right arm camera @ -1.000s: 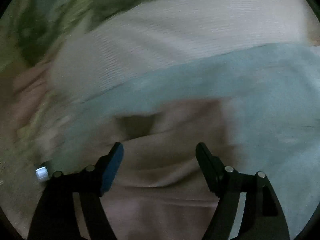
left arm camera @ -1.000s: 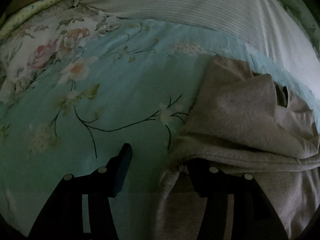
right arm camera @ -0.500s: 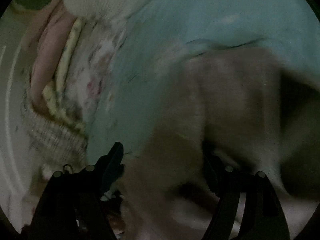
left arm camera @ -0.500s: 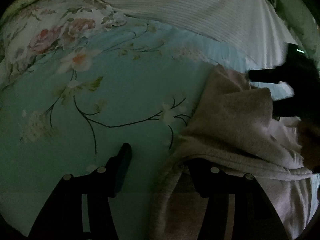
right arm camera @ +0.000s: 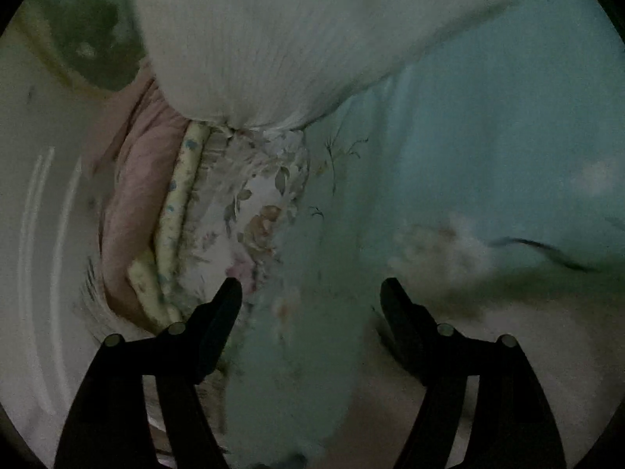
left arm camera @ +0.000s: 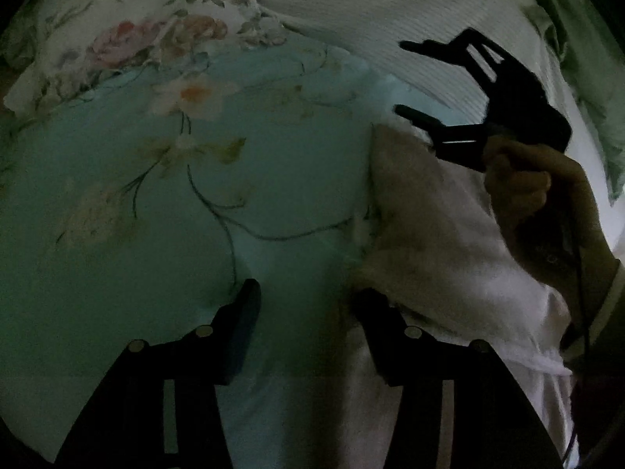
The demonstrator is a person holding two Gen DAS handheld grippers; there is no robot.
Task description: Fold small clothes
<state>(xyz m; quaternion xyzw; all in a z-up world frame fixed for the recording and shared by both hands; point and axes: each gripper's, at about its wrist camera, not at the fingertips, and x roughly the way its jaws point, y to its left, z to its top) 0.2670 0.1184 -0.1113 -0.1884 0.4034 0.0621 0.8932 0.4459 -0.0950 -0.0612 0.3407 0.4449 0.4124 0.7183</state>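
Note:
A beige knit garment (left arm camera: 429,215) lies bunched on the teal floral bedsheet (left arm camera: 117,215) at the right of the left wrist view. My left gripper (left arm camera: 308,301) is closing; its right finger (left arm camera: 375,312) sits under the garment's near edge and its left finger rests over bare sheet, with no pad pressing on cloth. A hand (left arm camera: 539,195) holds my right gripper (left arm camera: 400,77) open over the garment's far corner, nothing between its fingers. In the right wrist view that gripper (right arm camera: 310,289) hovers over teal sheet, and the garment (right arm camera: 508,351) lies at lower right.
A white ribbed blanket (left arm camera: 390,8) covers the far part of the bed, with green fabric (left arm camera: 586,58) beyond it. A white floral cloth (left arm camera: 136,39) lies at far left. Pink and yellow folded bedding (right arm camera: 133,195) is stacked at the bed's edge.
My right gripper came into the left wrist view from the right and now sits over the garment's far corner. Its own view swung from the garment to the sheet. My left gripper shifted slightly.

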